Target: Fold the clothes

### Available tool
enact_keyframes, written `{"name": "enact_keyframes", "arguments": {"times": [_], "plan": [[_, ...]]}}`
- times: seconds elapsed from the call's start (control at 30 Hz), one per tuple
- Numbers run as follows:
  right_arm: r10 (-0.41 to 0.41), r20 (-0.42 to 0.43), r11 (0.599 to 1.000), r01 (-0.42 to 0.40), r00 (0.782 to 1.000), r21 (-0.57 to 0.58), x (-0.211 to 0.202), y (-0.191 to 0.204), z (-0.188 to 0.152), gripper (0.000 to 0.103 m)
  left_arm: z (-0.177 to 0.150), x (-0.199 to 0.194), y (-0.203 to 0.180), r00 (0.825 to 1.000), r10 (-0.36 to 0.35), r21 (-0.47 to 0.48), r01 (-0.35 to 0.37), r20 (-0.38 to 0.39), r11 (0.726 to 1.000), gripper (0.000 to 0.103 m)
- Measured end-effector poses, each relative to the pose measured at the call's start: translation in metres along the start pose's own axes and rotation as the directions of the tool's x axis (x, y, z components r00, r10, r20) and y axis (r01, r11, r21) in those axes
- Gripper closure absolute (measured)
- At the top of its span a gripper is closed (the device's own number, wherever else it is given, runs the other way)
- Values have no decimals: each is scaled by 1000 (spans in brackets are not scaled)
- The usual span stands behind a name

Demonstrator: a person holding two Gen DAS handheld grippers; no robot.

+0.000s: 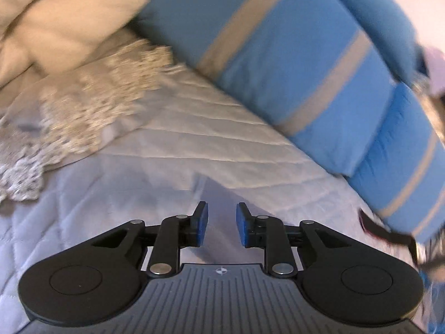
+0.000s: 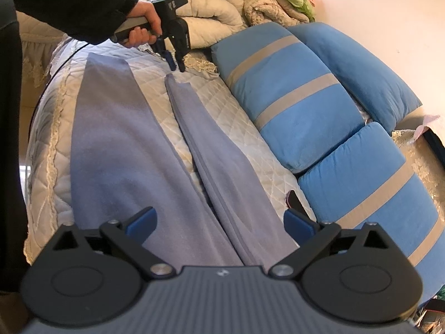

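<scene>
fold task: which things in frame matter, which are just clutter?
Job:
- lavender trousers, legs spread on the quilted cover
- left gripper, open above the far leg cuff
- right gripper, open wide over the near end

Lying about:
- blue striped cushions
- piled bedding
- lace throw

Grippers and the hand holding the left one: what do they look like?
Both the left gripper and right gripper have black linkage arms with silver pivot screws, blue finger pads and a ribbed grey base. The hand is bare, with a black sleeve.
</scene>
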State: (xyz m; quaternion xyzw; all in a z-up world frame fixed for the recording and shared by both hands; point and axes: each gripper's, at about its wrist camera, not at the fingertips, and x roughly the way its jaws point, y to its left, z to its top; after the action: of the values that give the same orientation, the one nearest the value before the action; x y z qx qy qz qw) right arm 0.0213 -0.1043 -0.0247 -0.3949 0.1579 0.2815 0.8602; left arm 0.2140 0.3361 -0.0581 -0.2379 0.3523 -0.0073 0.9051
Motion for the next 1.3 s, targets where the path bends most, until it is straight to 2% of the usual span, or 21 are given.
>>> {"name": "enact_keyframes", "arguments": {"times": [0.1, 0.23, 0.3, 0.4, 0.47, 0.5, 0.57, 0.63, 0.9, 0.93, 1.0, 1.07, 1.13, 1.2, 1.3], "plan": [[1, -6, 1000, -1, 1000, -3, 1, 1, 0, 1, -9, 6, -9, 999, -49, 57, 50, -16, 997, 82], [1, -7, 1000, -1, 1000, -6, 1, 2, 0, 1, -22, 23, -11, 996, 42, 108, -34, -73, 994, 82], [-1, -4, 1000, 1, 1000, -3, 0, 1, 1, 1, -30, 19, -10, 999, 40, 121, -35, -34, 992, 82], [-3, 0, 1000, 3, 1000, 0, 0, 0, 0, 1, -37, 14, -14, 996, 87, 166, -85, -6, 983, 82], [-3, 2, 1000, 3, 1000, -1, -1, 1, 0, 0, -42, 12, -25, 987, 156, 267, -158, 29, 951, 82], [-3, 3, 1000, 3, 1000, -2, -1, 1, 0, 0, -45, 14, -30, 976, 211, 328, -217, 54, 920, 82], [-4, 5, 1000, 4, 1000, -3, -1, 1, 0, 0, -53, 17, -43, 942, 315, 441, -332, 114, 834, 78], [-4, 7, 1000, 4, 1000, -5, -1, 1, 0, 0, -51, 17, -44, 932, 342, 452, -357, 117, 818, 73], [-8, 11, 1000, 8, 1000, -14, -3, 2, 0, 0, -42, 17, -51, 889, 439, 483, -442, 126, 756, 72], [-10, 11, 1000, 10, 1000, -13, -3, 2, 1, 0, -38, 16, -48, 890, 439, 456, -444, 125, 772, 72], [-14, 8, 1000, 14, 1000, -8, -3, 2, 1, 0, -27, 8, -41, 911, 394, 365, -411, 124, 835, 72], [-16, 4, 1000, 16, 1000, -3, -3, 1, 0, 0, -16, 4, -30, 942, 321, 262, -336, 98, 905, 71], [-17, -1, 1000, 17, 1000, 0, -2, 1, 0, 0, -3, 7, -17, 964, 261, 152, -266, 48, 952, 71], [-15, -1, 1000, 15, 1000, -2, -2, 1, 0, 0, 6, 16, -5, 974, 227, 53, -226, -12, 973, 71], [-14, -4, 1000, 14, 1000, -4, -1, 1, 0, 0, 14, 29, 7, 978, 196, -43, -200, -71, 979, 71]]}}
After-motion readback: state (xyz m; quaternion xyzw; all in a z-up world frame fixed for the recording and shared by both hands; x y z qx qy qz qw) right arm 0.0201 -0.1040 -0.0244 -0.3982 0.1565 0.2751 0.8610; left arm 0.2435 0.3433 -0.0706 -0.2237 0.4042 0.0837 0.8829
